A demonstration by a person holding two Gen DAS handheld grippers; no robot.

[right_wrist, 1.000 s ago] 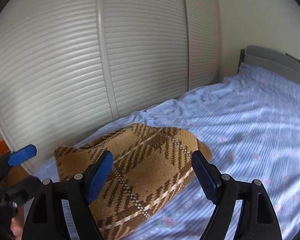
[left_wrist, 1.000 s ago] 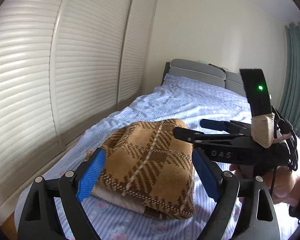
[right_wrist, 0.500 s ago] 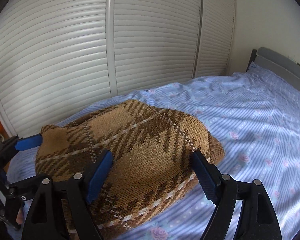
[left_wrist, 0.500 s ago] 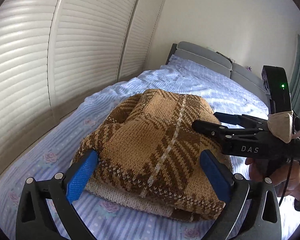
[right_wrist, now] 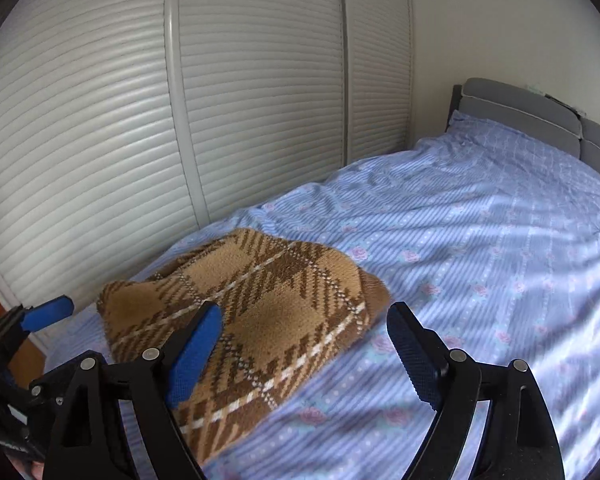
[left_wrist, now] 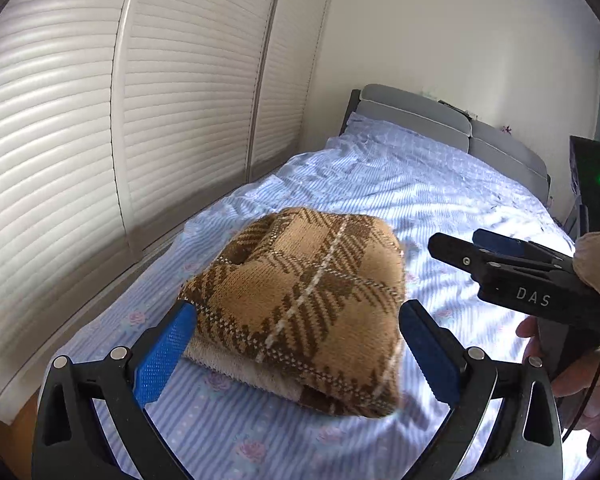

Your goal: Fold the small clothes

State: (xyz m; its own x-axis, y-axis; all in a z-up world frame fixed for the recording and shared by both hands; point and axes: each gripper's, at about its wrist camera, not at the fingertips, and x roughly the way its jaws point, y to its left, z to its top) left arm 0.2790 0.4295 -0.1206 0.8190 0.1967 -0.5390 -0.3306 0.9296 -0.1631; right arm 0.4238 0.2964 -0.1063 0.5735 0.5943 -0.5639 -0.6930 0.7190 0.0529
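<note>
Left wrist: folded sweater [left_wrist: 300, 300] on bed [left_wrist: 440, 184]; left tongs [left_wrist: 296, 356] and right tongs [right_wrist: 304, 352] gape empty.

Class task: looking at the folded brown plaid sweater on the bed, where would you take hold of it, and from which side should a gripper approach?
Grip the near edge of the brown plaid sweater, where the folded layers stack and a cream underside shows. Come in low from the foot of the bed, probably pinching all layers together: the top is a broad dome with nothing to pinch. Both the left gripper and right gripper are open.

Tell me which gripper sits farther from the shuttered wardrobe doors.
The right gripper: its blue-padded fingers open beside the brown plaid knitted garment on the side away from the doors; the left gripper sits nearer them.
</note>
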